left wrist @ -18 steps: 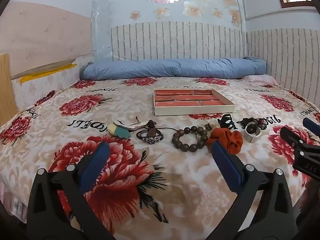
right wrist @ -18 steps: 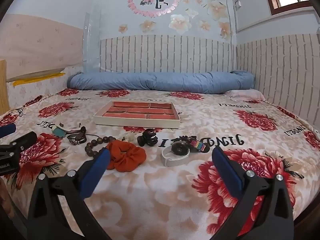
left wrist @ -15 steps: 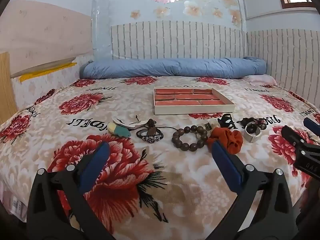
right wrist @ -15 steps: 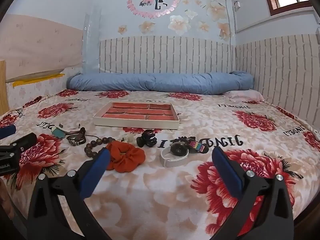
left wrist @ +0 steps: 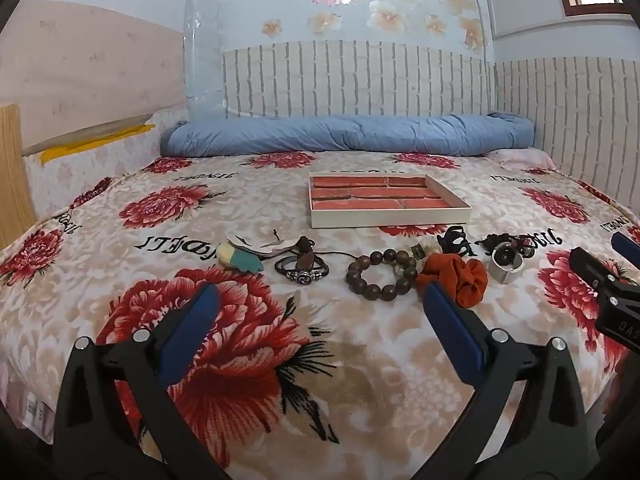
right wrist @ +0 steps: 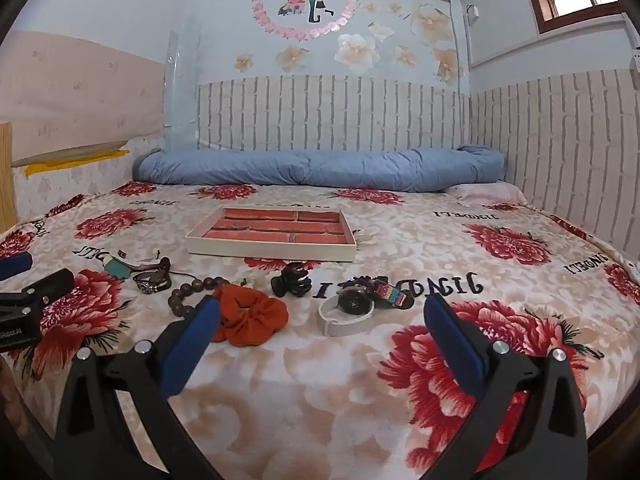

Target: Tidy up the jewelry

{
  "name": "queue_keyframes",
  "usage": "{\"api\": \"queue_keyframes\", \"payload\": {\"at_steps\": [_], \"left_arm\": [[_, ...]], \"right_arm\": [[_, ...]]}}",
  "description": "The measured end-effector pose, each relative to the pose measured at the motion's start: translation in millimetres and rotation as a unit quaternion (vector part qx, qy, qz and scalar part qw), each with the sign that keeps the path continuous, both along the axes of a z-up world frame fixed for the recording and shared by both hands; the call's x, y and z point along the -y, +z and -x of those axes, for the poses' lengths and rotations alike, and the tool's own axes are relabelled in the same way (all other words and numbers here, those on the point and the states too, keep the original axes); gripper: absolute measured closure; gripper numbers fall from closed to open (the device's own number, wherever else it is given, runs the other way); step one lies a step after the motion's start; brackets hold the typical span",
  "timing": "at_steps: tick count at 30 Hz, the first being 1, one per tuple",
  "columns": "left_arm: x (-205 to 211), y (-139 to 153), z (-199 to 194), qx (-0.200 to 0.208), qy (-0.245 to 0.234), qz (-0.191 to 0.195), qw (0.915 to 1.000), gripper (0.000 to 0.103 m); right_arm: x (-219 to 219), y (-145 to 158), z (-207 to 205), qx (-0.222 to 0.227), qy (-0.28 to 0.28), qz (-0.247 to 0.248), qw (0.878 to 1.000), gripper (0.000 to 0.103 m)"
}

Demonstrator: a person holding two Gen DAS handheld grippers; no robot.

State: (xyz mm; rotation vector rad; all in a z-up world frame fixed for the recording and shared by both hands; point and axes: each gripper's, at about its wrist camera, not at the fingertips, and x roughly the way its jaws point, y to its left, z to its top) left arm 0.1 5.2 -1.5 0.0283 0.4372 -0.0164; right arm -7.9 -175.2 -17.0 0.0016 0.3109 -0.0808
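Both the left gripper (left wrist: 320,308) and right gripper (right wrist: 320,320) hung spread and empty as before, nothing shifted since. Beyond them lay the scrunchie (right wrist: 250,314) and bead bracelet (left wrist: 380,275); farther, the tray (left wrist: 390,217).

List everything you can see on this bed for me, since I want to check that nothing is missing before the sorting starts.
tray: 1, cream rim, red compartments, mid-bed, nothing visible in it
wooden bead bracelet: 1, brown, in front of the tray
scrunchie: 1, orange, right of the beads, touching them
hair claw: 1, black, behind the scrunchie
watch: 1, white band, dark face, right of the scrunchie
rainbow strap: 1, multicolour, beside the watch
cord bracelet: 1, dark, left of the beads
teal and cream piece: 1, far left of the row
rolled duvet: 1, blue, along the wall
blanket: 1, beige with red flowers
left gripper: blue fingers, open, holding nothing
right gripper: blue fingers, open, holding nothing
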Motion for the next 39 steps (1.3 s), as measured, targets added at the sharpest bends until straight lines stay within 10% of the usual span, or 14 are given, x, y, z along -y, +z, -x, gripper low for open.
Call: {"api": "queue_keyframes", "payload": {"at_steps": [39], "left_arm": [[-4.5,-3.2,-3.5,-0.003,0.001,0.001,1.0,0.005]], "right_arm": [[0.6,-8.2,-4.4,-0.012,-0.004,-0.001,1.0,0.004]]}}
